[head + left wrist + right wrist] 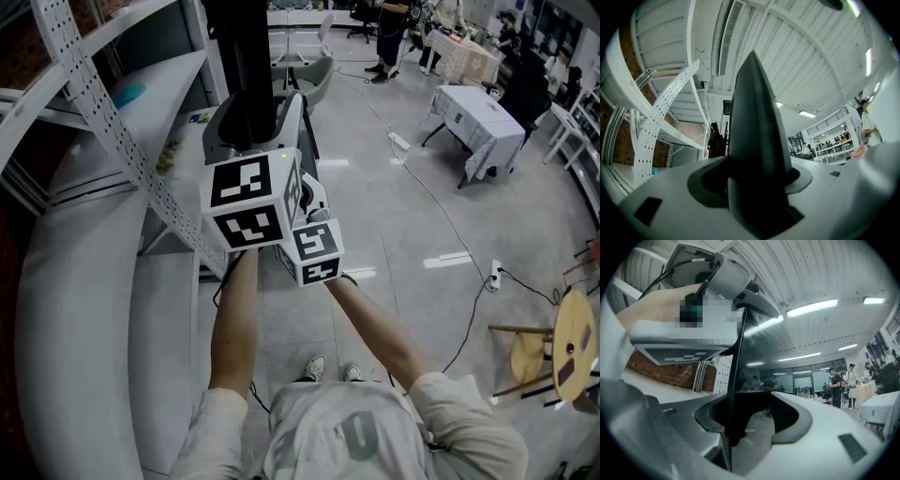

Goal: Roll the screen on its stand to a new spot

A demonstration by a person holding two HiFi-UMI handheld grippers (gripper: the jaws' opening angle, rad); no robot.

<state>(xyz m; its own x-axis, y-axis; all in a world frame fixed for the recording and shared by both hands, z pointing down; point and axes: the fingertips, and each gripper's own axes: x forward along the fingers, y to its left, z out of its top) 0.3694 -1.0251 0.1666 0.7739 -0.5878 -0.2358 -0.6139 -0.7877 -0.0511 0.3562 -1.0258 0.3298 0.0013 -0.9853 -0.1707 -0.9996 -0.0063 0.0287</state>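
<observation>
Two grippers sit close together in the middle of the head view, their marker cubes almost touching, both reaching forward to the screen (248,75). The screen stands upright on the pale floor (394,225), its long axis vertical. The head view sees it nearly edge-on as a dark band rising toward the camera, just beside the white shelving rack (103,122) on the left.

The left gripper (757,197) is closed around a thick, matte dark body that fills the gap between its grey jaws and tapers upward toward the ceiling. This is probably the screen's rear housing, though the wide-angle view is too warped to be sure.

The right gripper (740,427) has its jaws wide. The screen's thin edge stands between them, nearer the left jaw, and the right jaw is clear of it. In that view the glossy face turns to the right and mirrors the ceiling light strips (813,307). The left gripper, with a hand on it, shows at upper left.

Well apart on the right of the head view are a cloth-covered table (478,122), a round wooden stool (530,352) and a power strip (495,274) with its cable on the floor. The person's shoes (316,367) show below the arms.
</observation>
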